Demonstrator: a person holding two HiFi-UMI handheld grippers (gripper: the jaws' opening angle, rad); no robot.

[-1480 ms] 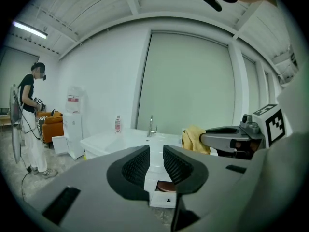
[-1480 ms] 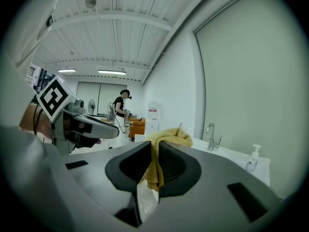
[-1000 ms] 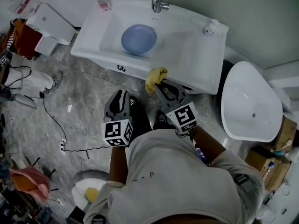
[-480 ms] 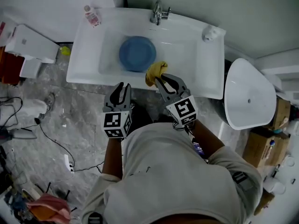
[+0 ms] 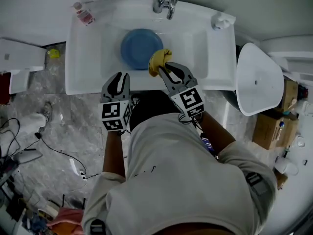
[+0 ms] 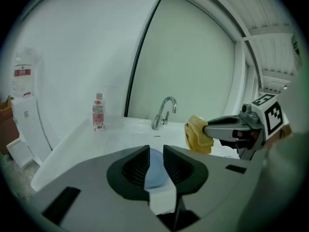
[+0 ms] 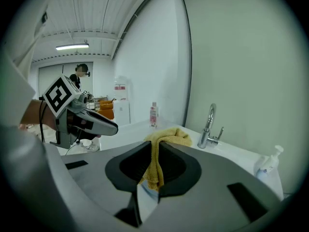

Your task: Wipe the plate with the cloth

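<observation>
White sink (image 5: 78, 58), grey marbled floor (image 5: 49, 126) below; tap (image 5: 165, 3) at the back, bottle (image 5: 84, 13) on the rim. Plate (image 5: 137, 45) lies flat in the basin, just beyond both sets of fingers. Right gripper (image 5: 165, 67): fingers clenched on the cloth (image 5: 157, 61), bunched past the tips. Left gripper (image 5: 120, 77): fingers released, nothing between. Risks: unbraced plate likely skids in the smooth basin under a wipe; the narrow pinch may let the cloth pull free.
</observation>
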